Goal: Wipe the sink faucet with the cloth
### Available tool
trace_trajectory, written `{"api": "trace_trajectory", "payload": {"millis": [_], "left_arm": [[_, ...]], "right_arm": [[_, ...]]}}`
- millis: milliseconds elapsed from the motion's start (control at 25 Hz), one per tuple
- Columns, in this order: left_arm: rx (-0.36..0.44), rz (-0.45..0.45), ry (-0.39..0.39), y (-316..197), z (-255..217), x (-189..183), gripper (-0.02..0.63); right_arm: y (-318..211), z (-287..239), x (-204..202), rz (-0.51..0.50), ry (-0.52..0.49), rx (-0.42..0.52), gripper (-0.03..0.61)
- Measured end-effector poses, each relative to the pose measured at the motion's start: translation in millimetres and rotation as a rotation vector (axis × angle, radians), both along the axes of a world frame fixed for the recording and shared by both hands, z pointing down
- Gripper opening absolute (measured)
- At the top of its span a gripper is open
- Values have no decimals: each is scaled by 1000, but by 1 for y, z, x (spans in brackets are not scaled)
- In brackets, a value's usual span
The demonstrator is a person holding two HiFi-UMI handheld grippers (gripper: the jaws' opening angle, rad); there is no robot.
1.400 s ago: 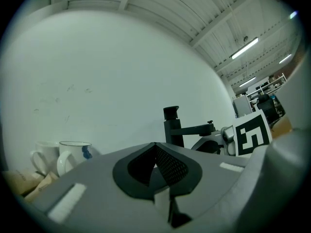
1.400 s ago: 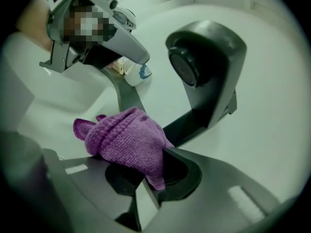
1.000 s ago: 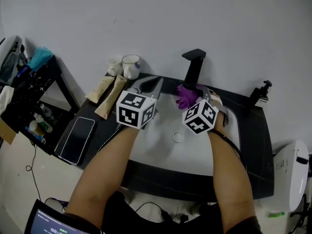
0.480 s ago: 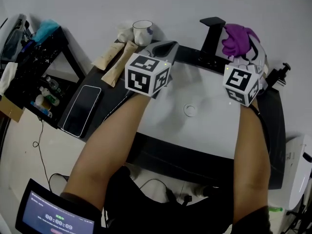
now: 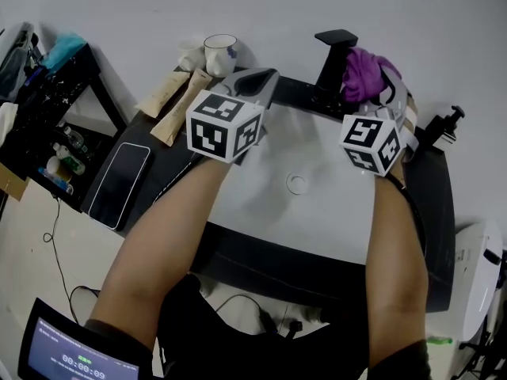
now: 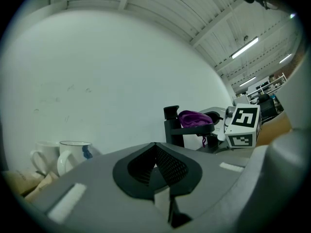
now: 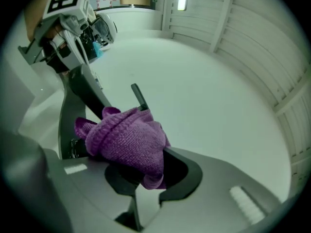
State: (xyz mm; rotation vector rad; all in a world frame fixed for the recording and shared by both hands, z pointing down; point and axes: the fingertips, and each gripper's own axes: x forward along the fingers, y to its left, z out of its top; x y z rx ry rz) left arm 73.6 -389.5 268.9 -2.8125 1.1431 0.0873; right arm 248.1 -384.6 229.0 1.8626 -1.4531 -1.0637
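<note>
One purple cloth (image 7: 129,140) is bunched between the fingers of the right gripper (image 7: 146,171), which are clamped on its lower fold. The wad bulges out ahead of the fingertips and rests against the single black faucet (image 7: 73,115), just past them. How far the cloth wraps the spout is hard to tell, since it covers the contact. In the head view most of the right fingers are hidden behind the marker cube and the cloth.

The left gripper (image 6: 163,171) has its fingers pressed together with nothing between them. The faucet stands well beyond their tips and to the right.

Below both sets of fingers lies one white sink (image 5: 261,212) with one round drain (image 5: 296,184), set in a dark tabletop (image 5: 432,204). To the left of the left fingers are two mugs (image 6: 73,157), two tan sachets (image 5: 186,105) and one phone (image 5: 119,184). One pump bottle (image 5: 444,125) stands to the right of the right fingers, its lower part cut off.
</note>
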Motion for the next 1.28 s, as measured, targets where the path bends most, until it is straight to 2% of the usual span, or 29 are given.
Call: {"api": "trace_trajectory", "payload": {"millis": [360, 560, 680, 760, 840, 880, 920, 1000, 1040, 1080, 1160, 1200, 1280], "left_arm": [[-5, -1, 14, -1, -1, -3, 17], [-8, -8, 26, -5, -2, -4, 17], [-10, -16, 32, -7, -2, -6, 17], [-13, -25, 43, -6, -3, -9, 17], [-16, -36, 55, -6, -6, -13, 17], [-17, -47, 63, -6, -8, -17, 17], [-17, -65, 72, -6, -9, -22, 17], [-12, -115, 99, -5, -14, -36, 17], [-8, -138, 119, -4, -18, -44, 17], [-5, -157, 142, -3, -23, -51, 17], [-2, -181, 183, -1, -30, -61, 17], [0, -186, 195, 1, -32, -64, 17], [7, -190, 208, 3, -38, -72, 17]], "right_arm": [[-13, 63, 3, 23, 25, -224, 63], [-14, 104, 10, 25, -12, -400, 64], [-9, 101, 8, -6, -93, -404, 64], [-4, 94, -3, -63, -221, -406, 63], [0, 94, -16, -113, -398, -433, 63], [0, 96, -20, -126, -536, -445, 63], [1, 99, -23, -140, -721, -447, 63], [4, 102, -31, -196, -1152, -419, 63], [6, 101, -38, -237, -1334, -401, 63], [9, 101, -47, -278, -1472, -393, 63], [14, 105, -69, -343, -1630, -424, 63], [17, 110, -81, -360, -1665, -456, 63], [18, 119, -108, -370, -1673, -521, 63]]}}
